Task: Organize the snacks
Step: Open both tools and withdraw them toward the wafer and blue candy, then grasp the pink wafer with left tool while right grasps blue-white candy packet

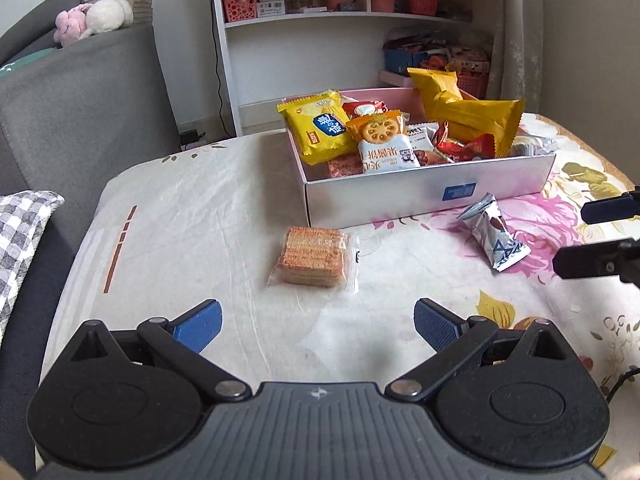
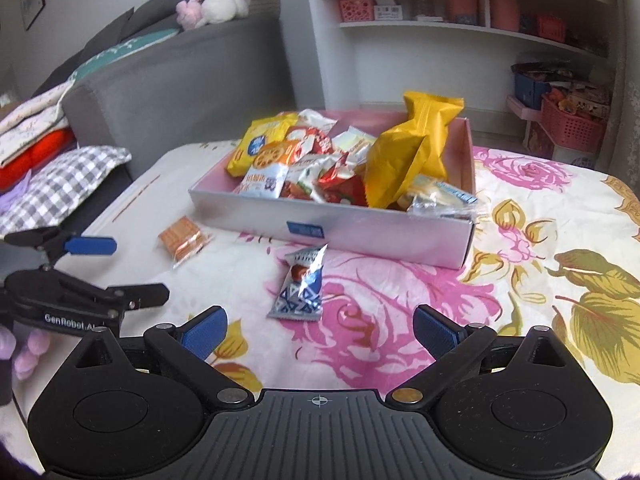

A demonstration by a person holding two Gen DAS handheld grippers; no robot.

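Note:
A white box [image 1: 400,196] [image 2: 360,232] on the table holds several snack packs, among them big yellow bags [image 1: 468,116] [image 2: 404,156]. A clear pack of wafer biscuits [image 1: 314,256] [image 2: 182,242] lies on the cloth just ahead of my open, empty left gripper [image 1: 318,324]. A silver and blue snack packet [image 1: 494,236] [image 2: 302,284] lies in front of the box, just ahead of my open, empty right gripper [image 2: 320,328]. The right gripper shows at the right edge of the left wrist view [image 1: 596,236]. The left gripper shows at the left of the right wrist view [image 2: 120,268].
The table wears a floral cloth [image 2: 520,280]. A grey sofa [image 1: 80,112] with a checked cushion [image 1: 20,232] stands left. A white shelf unit [image 1: 340,20] with baskets stands behind the table.

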